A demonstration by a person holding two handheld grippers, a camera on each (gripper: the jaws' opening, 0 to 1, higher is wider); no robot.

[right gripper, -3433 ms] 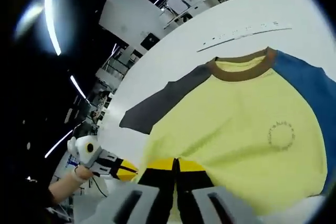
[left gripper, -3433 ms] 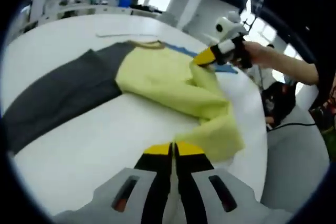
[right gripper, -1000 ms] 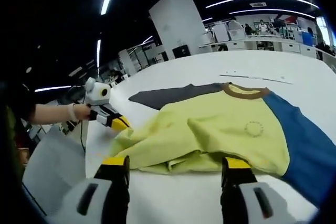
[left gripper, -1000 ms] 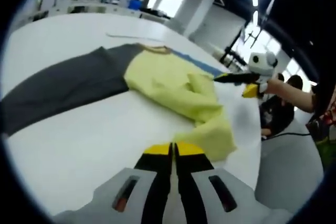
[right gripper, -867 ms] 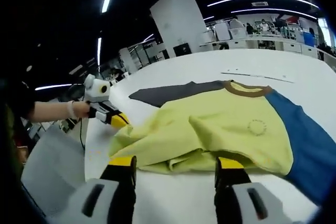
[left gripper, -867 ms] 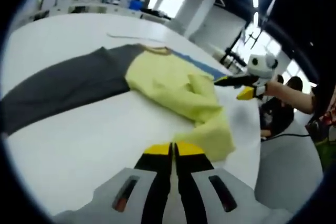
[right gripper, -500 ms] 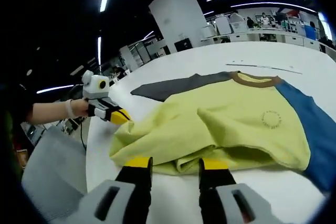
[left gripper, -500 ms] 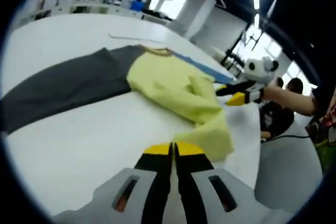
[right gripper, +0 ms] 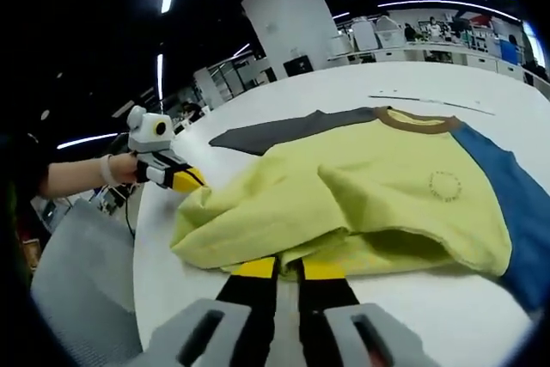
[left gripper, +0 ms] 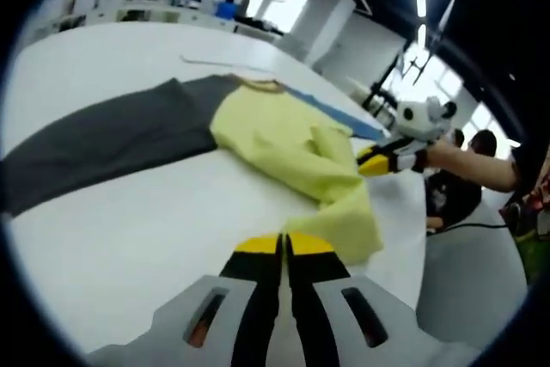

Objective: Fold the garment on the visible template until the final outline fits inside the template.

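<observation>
Left gripper view: left gripper point(left gripper: 284, 245) at 6 o'clock, jaws together on the white worktop point(left gripper: 129, 212) beside the hem of the shirt point(left gripper: 284, 148), which lies crumpled at centre; right gripper point(left gripper: 382, 158) at 3 o'clock by the shirt edge. Right gripper view: right gripper point(right gripper: 288, 268) at 6 o'clock, jaws clamped on the shirt point(right gripper: 387, 186) hem, left gripper point(right gripper: 176, 178) at 9 o'clock.
</observation>
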